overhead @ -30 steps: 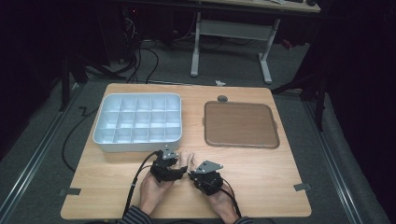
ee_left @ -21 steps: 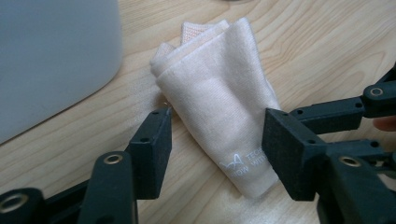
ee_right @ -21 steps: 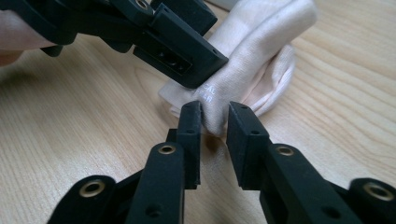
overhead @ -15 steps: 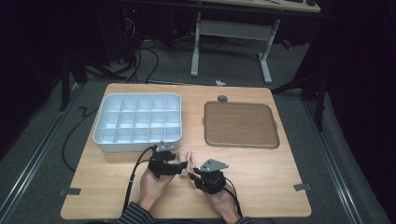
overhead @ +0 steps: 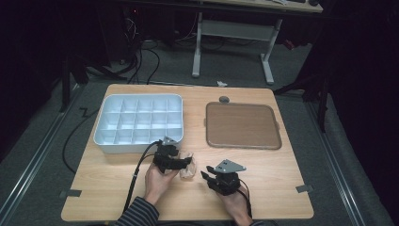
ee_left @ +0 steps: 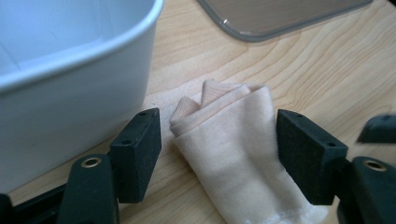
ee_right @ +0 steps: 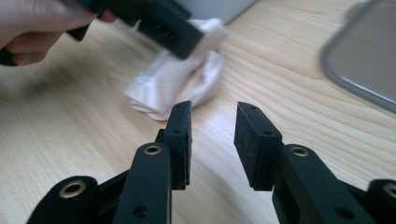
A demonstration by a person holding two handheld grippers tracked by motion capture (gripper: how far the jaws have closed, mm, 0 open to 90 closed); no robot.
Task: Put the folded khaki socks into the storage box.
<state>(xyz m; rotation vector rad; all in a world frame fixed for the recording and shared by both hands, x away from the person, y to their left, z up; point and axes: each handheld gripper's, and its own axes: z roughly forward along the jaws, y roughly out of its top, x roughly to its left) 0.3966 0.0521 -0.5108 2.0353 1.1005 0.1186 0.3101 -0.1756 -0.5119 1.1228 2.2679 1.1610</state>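
A white compartment box sits at the far left of the wooden table. Just near of its right corner, the left gripper has just been opening its jaws; they now stand released on either side of a folded beige sock, close to it but not pressing. The sock lies on the table just beside the box. To the right, the right gripper has also been opening, with nothing between its jaws, a little apart from the sock. A brown tray lies far right.
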